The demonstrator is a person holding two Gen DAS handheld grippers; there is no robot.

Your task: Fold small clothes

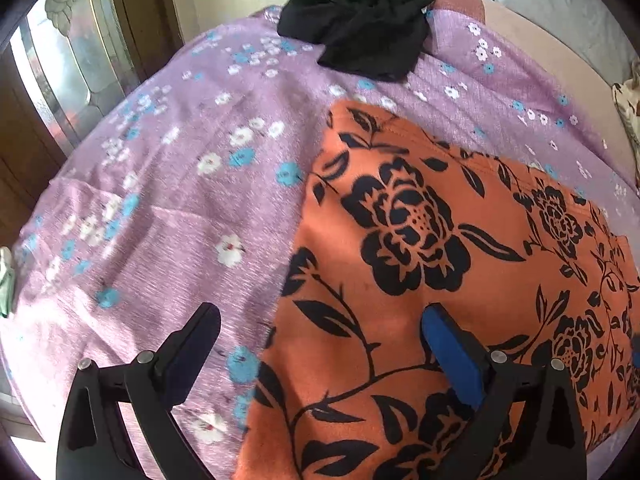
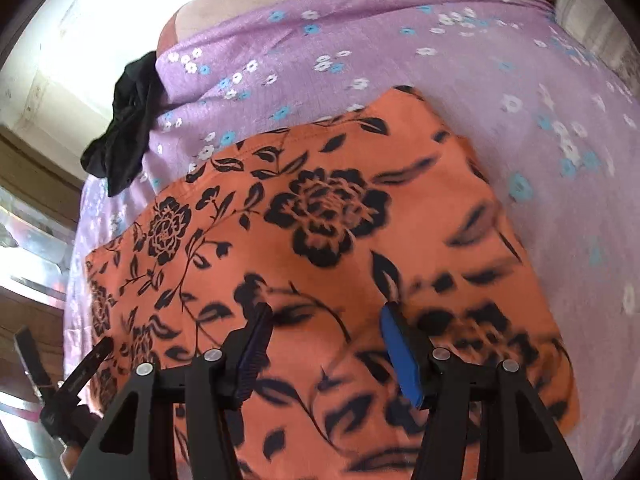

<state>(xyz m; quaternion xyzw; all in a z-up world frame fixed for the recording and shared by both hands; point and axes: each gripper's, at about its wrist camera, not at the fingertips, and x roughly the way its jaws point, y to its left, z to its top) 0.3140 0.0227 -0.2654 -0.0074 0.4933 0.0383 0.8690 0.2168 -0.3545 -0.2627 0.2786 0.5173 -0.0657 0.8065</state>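
Orange floral cloth [image 1: 420,240] lies flat, smooth, on lilac flowered sheet [image 1: 160,200].

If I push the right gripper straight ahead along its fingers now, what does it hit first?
Most likely the orange floral garment: it fills the view past the open right gripper, with nothing between. Depth is unclear.

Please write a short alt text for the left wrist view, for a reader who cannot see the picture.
An orange garment with black flowers lies flat on a purple floral bedsheet, seen from above past the open left tool, which holds nothing. A crumpled black garment sits at the far edge of the sheet.
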